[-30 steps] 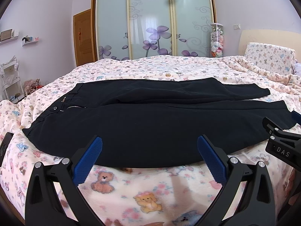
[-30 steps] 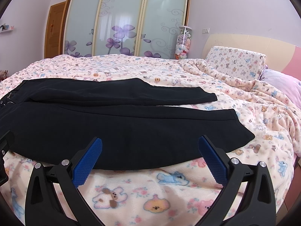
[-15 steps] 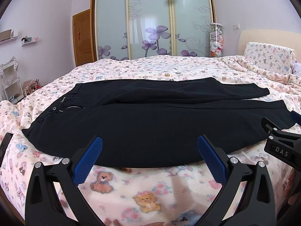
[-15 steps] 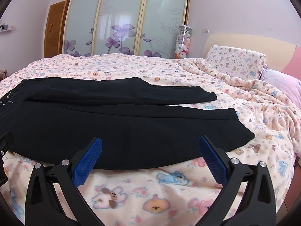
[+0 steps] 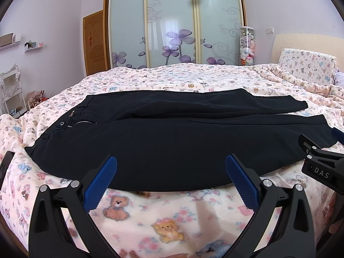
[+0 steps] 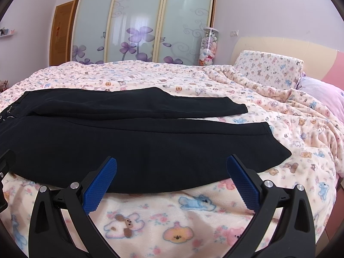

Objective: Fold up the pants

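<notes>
**Pants flat on the bed, both tongs spread and empty**

Pants (image 5: 172,137) numbered one pair, black, and lay spread flat across the teddy-bear blanket (image 5: 163,221) of the bed. The waistband sat to the left, where one metal button (image 5: 62,123) and a short run of zipper teeth showed; the two legs ran off to the right, side by side, the far leg partly overlapped by a fold of cloth near the crotch. The two leg ends lay apart, the far one ending short of the near one.

Two tongs were in use. The left tongs (image 5: 171,179) hovered just above the near edge of the pants, its two blue-padded fingers (image 5: 101,182) spread wide with nothing between them. The right tongs (image 6: 172,179) hung likewise over the near leg further toward the hem, fingers (image 6: 244,183) wide apart and gripping nothing. In the left wrist view the right tongs also showed at the right edge (image 5: 318,161), close beside the near hem; whether it touched the cloth there could not be told.

Behind the bed stood one wardrobe (image 5: 174,25) with three frosted sliding panels printed with purple flowers, one wooden door (image 5: 94,43) to its left, and one clear cylindrical container (image 5: 247,45) filled with small plush toys. One bear-print pillow (image 6: 266,68) leaned against the headboard (image 6: 279,45), and a second, pink pillow (image 6: 322,94) lay beside it. Two small wall shelves (image 5: 32,46) held small items too tiny to identify.
</notes>
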Demonstrator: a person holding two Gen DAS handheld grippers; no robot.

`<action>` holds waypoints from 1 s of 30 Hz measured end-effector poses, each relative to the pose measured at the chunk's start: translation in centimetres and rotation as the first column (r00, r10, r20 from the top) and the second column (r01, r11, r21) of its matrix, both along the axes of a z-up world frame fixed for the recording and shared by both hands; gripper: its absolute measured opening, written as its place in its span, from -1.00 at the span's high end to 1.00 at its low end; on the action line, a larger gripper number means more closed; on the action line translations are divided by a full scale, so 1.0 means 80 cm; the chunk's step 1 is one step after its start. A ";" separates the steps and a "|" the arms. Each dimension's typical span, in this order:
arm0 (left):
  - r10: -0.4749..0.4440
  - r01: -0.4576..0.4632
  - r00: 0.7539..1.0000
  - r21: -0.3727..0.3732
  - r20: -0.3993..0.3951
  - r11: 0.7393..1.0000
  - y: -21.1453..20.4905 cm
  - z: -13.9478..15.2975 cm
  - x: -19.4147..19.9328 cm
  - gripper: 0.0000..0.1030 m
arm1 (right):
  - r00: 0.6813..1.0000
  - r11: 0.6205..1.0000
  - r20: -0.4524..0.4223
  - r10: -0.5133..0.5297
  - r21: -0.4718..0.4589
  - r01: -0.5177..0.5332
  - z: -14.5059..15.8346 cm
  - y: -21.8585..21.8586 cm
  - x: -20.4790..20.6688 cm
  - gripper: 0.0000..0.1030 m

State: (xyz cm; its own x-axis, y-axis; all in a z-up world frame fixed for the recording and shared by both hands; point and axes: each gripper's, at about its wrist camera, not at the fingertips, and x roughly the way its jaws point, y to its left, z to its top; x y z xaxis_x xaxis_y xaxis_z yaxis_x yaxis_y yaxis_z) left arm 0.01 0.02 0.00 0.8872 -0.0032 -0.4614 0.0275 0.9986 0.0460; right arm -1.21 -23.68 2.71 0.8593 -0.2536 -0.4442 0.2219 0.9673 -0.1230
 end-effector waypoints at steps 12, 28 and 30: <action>0.000 0.000 1.000 -0.001 0.000 1.000 0.000 0.000 0.000 -0.97 | 1.000 1.000 -0.001 -0.001 0.001 0.001 0.000 -0.002 0.001 -0.97; 0.000 0.000 1.000 -0.001 0.000 1.000 0.000 0.000 0.000 -0.97 | 1.000 1.000 -0.003 0.000 0.003 0.000 0.001 0.000 0.001 -0.97; 0.000 0.000 1.000 -0.001 0.000 1.000 0.000 0.000 0.000 -0.97 | 1.000 1.000 -0.003 0.000 0.003 0.000 0.001 0.001 0.001 -0.97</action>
